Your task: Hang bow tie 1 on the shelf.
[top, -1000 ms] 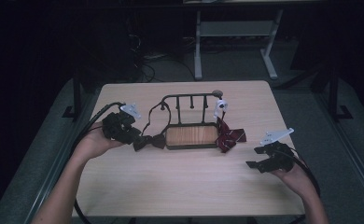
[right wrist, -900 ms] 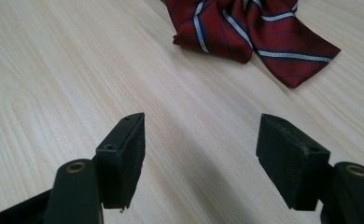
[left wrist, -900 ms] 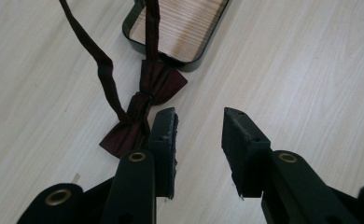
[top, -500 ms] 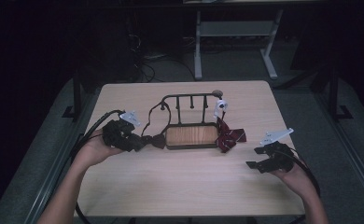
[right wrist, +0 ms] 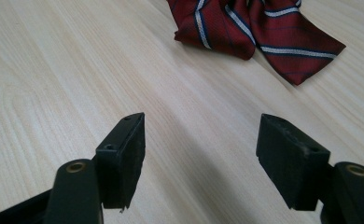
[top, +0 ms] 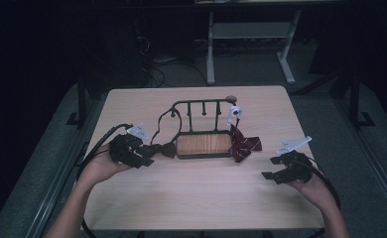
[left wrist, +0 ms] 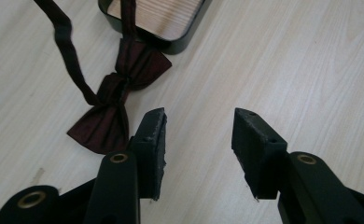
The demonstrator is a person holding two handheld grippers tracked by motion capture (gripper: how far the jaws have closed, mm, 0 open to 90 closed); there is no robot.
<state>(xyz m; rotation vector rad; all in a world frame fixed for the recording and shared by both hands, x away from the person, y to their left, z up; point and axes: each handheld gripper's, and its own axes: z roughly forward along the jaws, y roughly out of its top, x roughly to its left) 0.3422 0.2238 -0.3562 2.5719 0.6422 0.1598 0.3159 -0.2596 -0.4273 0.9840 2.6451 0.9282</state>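
A dark maroon bow tie (left wrist: 119, 98) lies flat on the table, just off the tip of my left gripper (left wrist: 199, 121). Its strap (left wrist: 68, 51) runs up to the black rack (top: 201, 101) with a wooden base (left wrist: 180, 44). The left jaws have just been opening, and only bare tabletop lies between them. From above, the left gripper (top: 149, 148) sits beside the maroon bow tie (top: 166, 148). A red striped bow tie (right wrist: 259, 28) rests on the table ahead of my right gripper (right wrist: 201, 126), which stands open and empty. In the high view the right gripper (top: 271, 168) is apart from the striped bow tie (top: 243, 146).
A small white piece (top: 235, 113) hangs at the rack's right end, above the striped tie. The light wooden table (top: 201, 198) has room in front of the rack. Cables trail from both grippers off the near edge. Dark floor and a metal frame lie beyond.
My left hand has sunk a little toward the table and its jaws stand wider apart. The maroon bow tie now lies free beside them. The right hand has not moved.
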